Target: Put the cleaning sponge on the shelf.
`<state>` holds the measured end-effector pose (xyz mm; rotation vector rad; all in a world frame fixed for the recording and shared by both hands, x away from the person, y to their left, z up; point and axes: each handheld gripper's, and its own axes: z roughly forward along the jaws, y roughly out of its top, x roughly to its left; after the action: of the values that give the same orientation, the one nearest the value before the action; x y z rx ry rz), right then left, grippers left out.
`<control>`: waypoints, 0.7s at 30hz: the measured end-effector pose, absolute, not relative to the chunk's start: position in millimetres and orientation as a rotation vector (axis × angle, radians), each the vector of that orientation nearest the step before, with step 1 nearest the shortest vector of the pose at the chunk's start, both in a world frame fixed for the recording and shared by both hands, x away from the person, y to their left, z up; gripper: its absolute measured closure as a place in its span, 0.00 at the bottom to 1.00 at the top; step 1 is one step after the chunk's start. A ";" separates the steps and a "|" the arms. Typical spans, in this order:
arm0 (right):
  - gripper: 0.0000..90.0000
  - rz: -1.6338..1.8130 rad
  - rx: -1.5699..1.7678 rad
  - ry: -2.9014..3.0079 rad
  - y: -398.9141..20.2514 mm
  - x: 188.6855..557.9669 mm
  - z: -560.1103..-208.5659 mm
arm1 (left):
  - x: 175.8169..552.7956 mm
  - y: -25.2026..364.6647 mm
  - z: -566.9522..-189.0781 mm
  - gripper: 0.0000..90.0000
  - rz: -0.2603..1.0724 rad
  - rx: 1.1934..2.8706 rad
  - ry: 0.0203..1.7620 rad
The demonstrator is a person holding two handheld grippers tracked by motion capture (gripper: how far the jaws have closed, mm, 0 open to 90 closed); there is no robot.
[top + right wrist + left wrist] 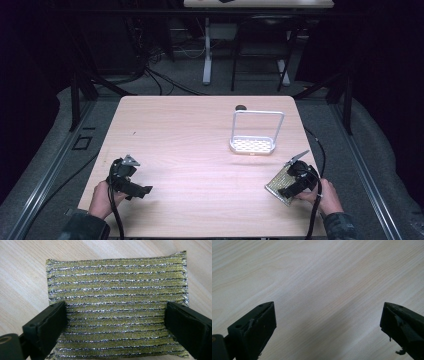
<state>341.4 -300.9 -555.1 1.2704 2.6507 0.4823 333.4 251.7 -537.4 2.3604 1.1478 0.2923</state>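
The scouring pad (pixel 116 306), a flat rectangle of yellow-green weave crossed by silver metallic ribs, lay on the wooden table (pixel 200 135) near its front right corner. In the high view the pad (pixel 278 183) sat partly under the right gripper (pixel 292 186), with its exposed edge pointing toward the table's middle. In the right gripper view the two black jaws stood wide apart, one at each side of the pad and over its nearer half. Whether the jaws touched the pad's surface could not be told; they were not closed on it. The right hand (pixel 327 196) held the gripper from behind, a cable trailing back off the table edge.

Beyond the pad, toward the far right of the table, stood a white wire rack (pixel 254 135): a perforated tray base with a tall rectangular loop rising from it. It was well apart from the pad. A small dark object (pixel 241 107) lay just behind the rack, too small to identify.

At the front left, the left gripper (pixel 137 190) was held by the left hand (pixel 102 199). In the left gripper view its jaws stood wide open over bare wood grain, holding nothing.
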 end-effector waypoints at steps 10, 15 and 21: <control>0.16 0.489 1.296 2.632 -300.6 338.5 -553.4 | 333.3 250.9 -538.1 0.03 0.292 2.372 1.147; 0.28 0.505 1.340 2.622 -301.6 336.9 -549.3 | 334.0 251.1 -538.5 0.02 0.289 2.365 1.150; 0.60 0.612 1.399 2.535 -312.7 333.7 -546.2 | 334.8 248.5 -539.4 0.03 0.282 2.382 1.141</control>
<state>333.7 -312.7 -546.2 1.3985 2.5348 0.6124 334.8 248.5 -539.4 2.3823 1.1410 0.2820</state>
